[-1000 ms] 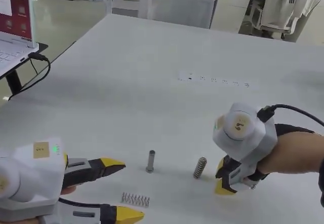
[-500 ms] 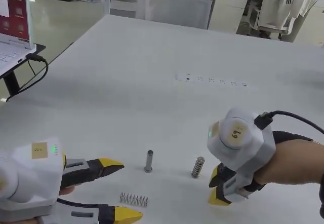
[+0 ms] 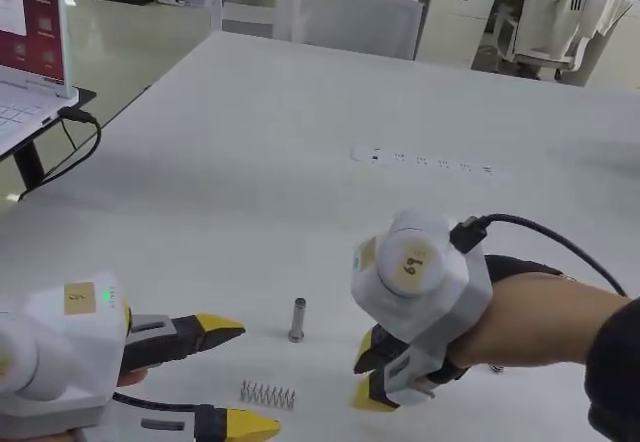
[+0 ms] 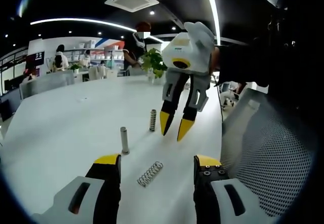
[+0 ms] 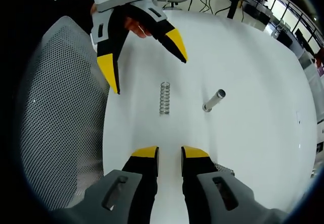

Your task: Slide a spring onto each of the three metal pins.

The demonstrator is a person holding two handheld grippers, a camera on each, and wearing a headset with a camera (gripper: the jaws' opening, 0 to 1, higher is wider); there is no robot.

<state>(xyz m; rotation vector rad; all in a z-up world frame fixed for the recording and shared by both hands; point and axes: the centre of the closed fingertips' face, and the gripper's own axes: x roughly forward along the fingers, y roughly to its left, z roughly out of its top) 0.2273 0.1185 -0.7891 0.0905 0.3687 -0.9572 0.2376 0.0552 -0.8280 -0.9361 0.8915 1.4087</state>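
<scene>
Tabletop [image 3: 300, 142] white. Pin [image 3: 297, 319] grey, spring [image 3: 267, 394] silver. Left gripper [image 3: 257, 377] and right gripper [image 3: 362, 386]: white bodies, black jaws tipped yellow.

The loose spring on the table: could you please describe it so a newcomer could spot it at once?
On the white table, look near the front edge, where a bare metal pin stands upright. The loose spring lies just in front of that pin. Unlike the other spring, which stands upright, it lies flat on its side.
</scene>
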